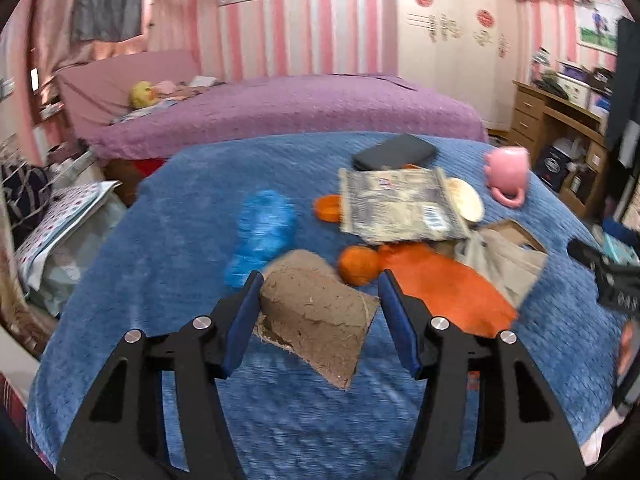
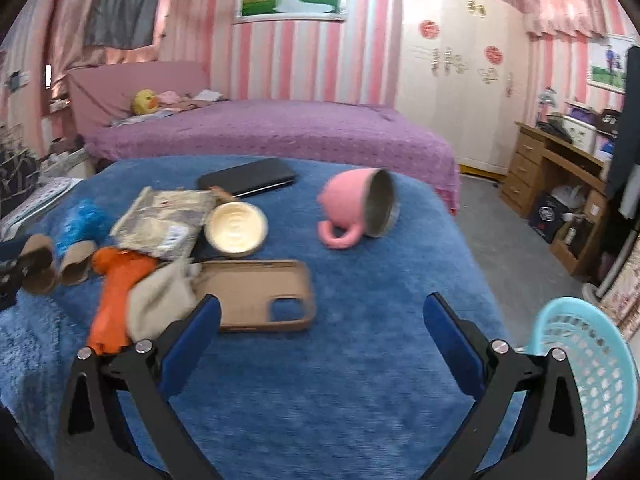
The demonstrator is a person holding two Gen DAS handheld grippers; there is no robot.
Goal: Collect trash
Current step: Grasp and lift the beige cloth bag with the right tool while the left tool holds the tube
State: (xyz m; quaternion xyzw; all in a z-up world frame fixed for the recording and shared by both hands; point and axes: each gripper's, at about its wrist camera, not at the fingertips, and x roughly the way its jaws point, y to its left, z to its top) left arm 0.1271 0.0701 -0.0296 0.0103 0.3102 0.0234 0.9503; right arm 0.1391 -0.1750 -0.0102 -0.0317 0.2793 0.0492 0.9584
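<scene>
Pink-striped walls and a purple bed [image 2: 280, 136] stand behind a blue blanket [image 2: 360, 360] strewn with clutter. Between the left gripper's [image 1: 320, 300] blue pads sits a cardboard tube [image 1: 316, 312], flattened and raised off the blanket; the left pad touches it, while a gap shows at the right pad, so whether it is truly clamped I cannot tell (the jaws stand about half apart). Just past the tube to the left lies a blue crumpled wad [image 1: 262, 228]. Ahead and right of that gripper are an orange bag [image 1: 440, 284] with a knotted end, a silvery wrapper [image 1: 396, 206] and a beige cloth [image 1: 504, 264].

The right gripper [image 2: 320, 332] stands wide open with nothing between its fingers, hovering over bare blanket. Just ahead of its left finger lies a brown phone case [image 2: 256, 296], touching the cloth. Farther on are a cream lid [image 2: 236, 228], a black phone [image 2: 248, 178] and a pink mug [image 2: 356, 208] tipped on its side. Two more tubes [image 2: 56, 268] lie far left, where the left gripper holds one. A turquoise basket [image 2: 588, 380] stands low to the right, off the blanket.
</scene>
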